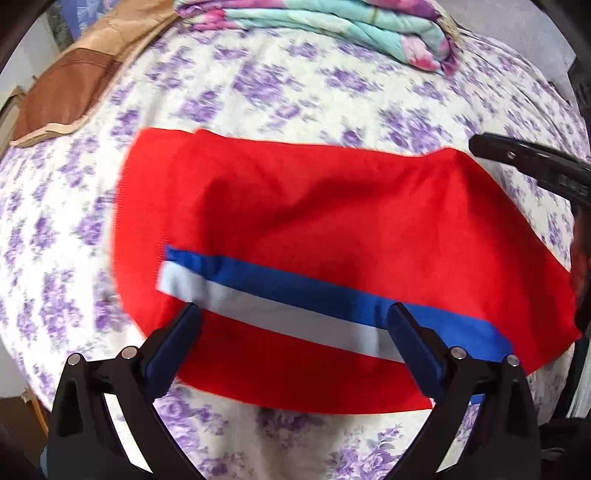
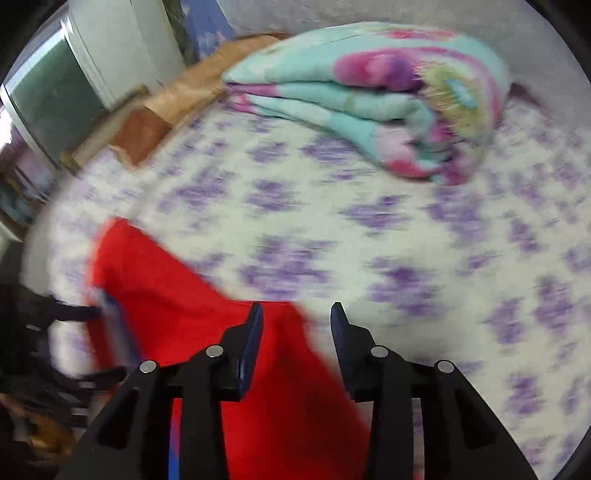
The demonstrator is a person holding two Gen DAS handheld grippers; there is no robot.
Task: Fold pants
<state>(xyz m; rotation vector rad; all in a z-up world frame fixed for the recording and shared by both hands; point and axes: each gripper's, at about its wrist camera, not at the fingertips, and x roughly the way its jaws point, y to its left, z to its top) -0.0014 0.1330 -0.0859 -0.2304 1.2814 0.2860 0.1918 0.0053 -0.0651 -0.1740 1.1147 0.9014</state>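
A bed sheet (image 1: 295,92) with purple flowers is spread under the red pants (image 1: 314,221), folded into a broad band lying left to right, blue and white stripe (image 1: 295,295) nearest. The left gripper (image 1: 295,325) is held directly above it, jaws wide apart, empty. The right gripper (image 2: 295,325) is parted over its right end. A folded quilt (image 1: 332,26) is set far off.
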